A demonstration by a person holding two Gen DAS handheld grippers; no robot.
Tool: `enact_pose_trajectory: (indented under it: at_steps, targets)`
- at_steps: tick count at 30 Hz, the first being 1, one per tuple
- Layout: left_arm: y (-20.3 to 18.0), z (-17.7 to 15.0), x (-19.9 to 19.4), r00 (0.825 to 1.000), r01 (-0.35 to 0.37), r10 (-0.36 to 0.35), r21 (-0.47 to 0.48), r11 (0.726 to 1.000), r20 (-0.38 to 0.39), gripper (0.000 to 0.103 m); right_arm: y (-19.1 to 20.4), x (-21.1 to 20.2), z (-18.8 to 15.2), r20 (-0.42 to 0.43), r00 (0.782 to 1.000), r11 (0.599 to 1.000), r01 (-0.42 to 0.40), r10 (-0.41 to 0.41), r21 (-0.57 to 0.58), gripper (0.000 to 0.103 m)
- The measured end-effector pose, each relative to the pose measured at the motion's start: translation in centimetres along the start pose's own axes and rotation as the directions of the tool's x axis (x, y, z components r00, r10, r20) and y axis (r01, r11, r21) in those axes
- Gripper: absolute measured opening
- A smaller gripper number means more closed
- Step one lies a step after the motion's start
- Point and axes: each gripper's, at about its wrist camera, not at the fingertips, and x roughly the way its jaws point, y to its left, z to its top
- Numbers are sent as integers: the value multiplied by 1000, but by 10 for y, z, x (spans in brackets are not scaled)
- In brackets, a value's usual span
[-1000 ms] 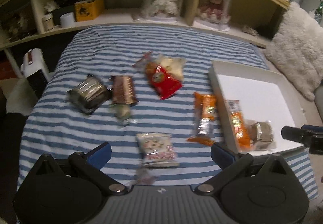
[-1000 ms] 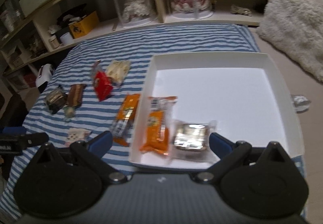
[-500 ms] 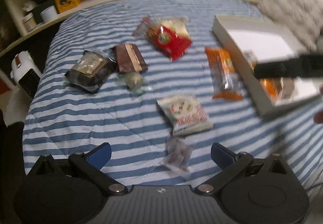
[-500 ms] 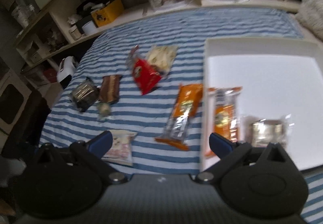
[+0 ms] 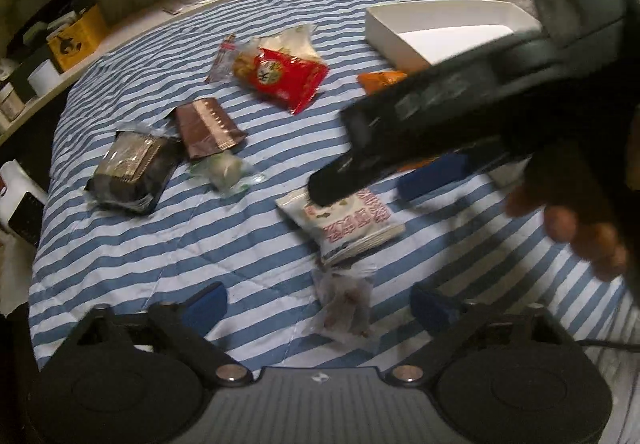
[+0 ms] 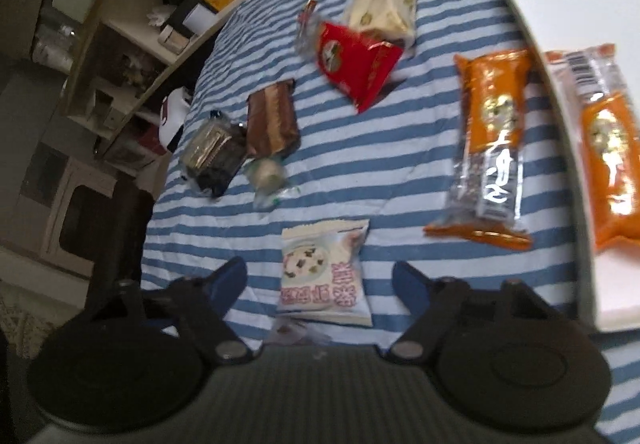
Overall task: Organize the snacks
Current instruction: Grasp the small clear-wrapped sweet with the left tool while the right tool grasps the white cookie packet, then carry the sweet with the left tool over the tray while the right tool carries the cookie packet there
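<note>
Right wrist view: jaws wide apart around white snack packet (image 6: pixel 324 276), untouched

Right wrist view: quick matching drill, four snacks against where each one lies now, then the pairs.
Things:
1. white snack packet
2. orange bar with barcode
3. red packet
4. brown packet

Places:
A. inside the white tray
B. between the right gripper's open fingers
C. beside the dark foil pack
D. overlapping a pale wrapper

Pairs: 1-B, 2-A, 3-D, 4-C
</note>
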Motion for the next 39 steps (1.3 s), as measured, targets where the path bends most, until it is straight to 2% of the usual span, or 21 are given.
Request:
enact_pose_trajectory:
  at_steps: [6, 10, 13, 17, 22, 28, 39]
  targets:
    - [-11, -1, 11, 998, 22, -20, 34, 999, -59, 65, 13, 23, 0, -7, 1000, 999, 2, -2, -43, 77]
    - [-17, 0, 16, 997, 29, -26, 46, 998, -70, 58, 20, 27, -5, -1, 999, 992, 42, -42, -120, 72]
    - [-20, 0, 19, 996, 33, -29, 47, 998, -79, 51, 18, 22, -8, 2, 997, 985, 78, -78, -156, 58]
    - [-17, -2, 24, 994, 3, -1, 22, 1000, -107, 38, 16, 14, -11, 3, 996, 977, 90, -91, -191, 53]
    - [-8, -4, 20, 994, -2, -2, -35, 999, -105, 37, 18, 2, -15, 37, 994, 964, 113, -107, -241, 52]
    - [-2, -4, 13, 997, -5, -4, -106, 994, -79, 36, 15, -16, -14, 75, 991, 962, 123, -108, -243, 51]
    - [3, 2, -6, 999, -49, 47, -228, 972, -13, 35, 12, -66, -6, 163, 982, 954, 140, -99, -264, 51]
